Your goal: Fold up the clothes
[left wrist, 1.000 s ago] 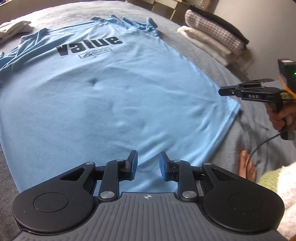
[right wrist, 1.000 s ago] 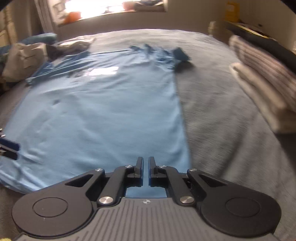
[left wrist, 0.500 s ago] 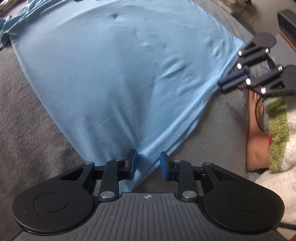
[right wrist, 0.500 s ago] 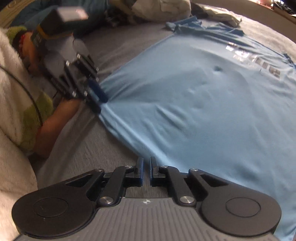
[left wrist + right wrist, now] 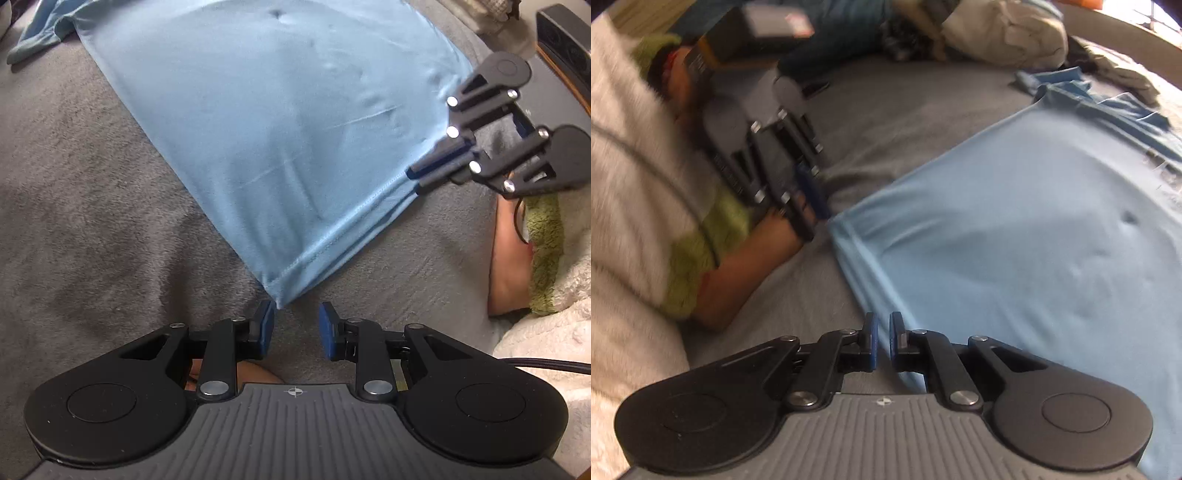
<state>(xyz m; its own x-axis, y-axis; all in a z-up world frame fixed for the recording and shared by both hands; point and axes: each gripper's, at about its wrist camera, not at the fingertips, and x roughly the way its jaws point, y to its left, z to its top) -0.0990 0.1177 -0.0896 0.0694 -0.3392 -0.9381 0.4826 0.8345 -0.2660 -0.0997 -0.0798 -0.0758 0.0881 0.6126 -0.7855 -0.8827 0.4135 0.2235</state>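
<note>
A light blue T-shirt (image 5: pixel 280 122) lies spread flat on a grey blanket (image 5: pixel 92 206). The left gripper (image 5: pixel 296 325) points down at one bottom corner of the shirt, its jaws apart and the corner just off the left pad, not pinched. The right gripper (image 5: pixel 882 339) sits at the other bottom corner, jaws nearly pressed together; whether it pinches the hem I cannot tell.

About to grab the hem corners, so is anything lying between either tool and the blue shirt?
Nothing visible. The left tool sits at the blue shirt's near hem corner with only bare grey blanket around; the right tool is at the other corner.
</note>
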